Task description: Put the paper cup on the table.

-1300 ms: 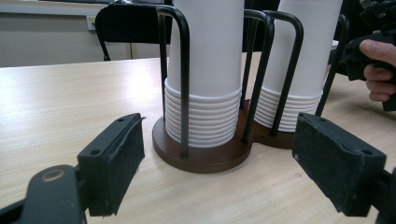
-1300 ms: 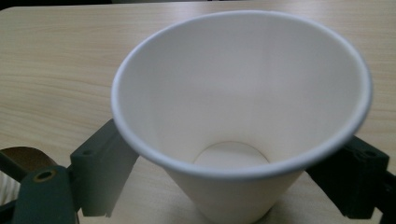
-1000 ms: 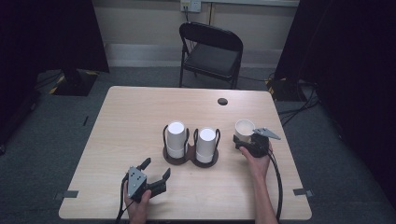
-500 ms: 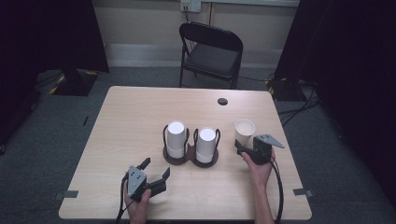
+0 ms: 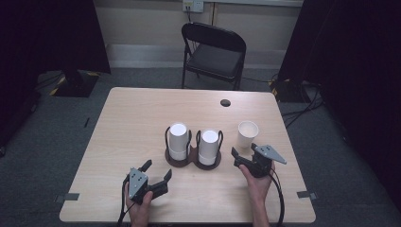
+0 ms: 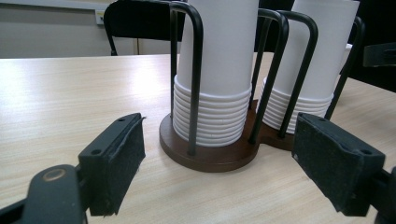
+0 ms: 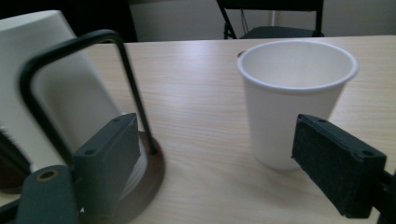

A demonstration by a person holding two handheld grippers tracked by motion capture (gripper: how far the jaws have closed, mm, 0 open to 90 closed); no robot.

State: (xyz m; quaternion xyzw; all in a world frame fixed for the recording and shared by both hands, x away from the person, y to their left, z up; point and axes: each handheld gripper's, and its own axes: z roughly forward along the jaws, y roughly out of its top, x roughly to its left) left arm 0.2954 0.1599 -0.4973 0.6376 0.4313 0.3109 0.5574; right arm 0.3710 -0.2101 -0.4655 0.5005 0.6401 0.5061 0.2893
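- A single paper cup stands upright and mouth-up on the wooden table, toward its right side, just right of the cup holder; in the right gripper view the cup looks empty and white.
- The right gripper sits just near-side of that cup, its jaws spread wide and holding nothing; the cup stands free of the pads, slightly ahead of them.
- The cup holder is a dark brown double base with black wire hoops, near the table's middle.
- Its left ring holds one stack of inverted white paper cups, and its right ring holds a second stack; both stand upright inside the hoops.
- In the left gripper view the stacked rims show as tight ridges low on the nearer stack.
- The left gripper rests near the table's front edge, left of and nearer than the holder, jaws wide apart and empty, pointing at the holder.
- A small dark round hole marks the table's far right part.
- A black folding chair stands beyond the far edge.
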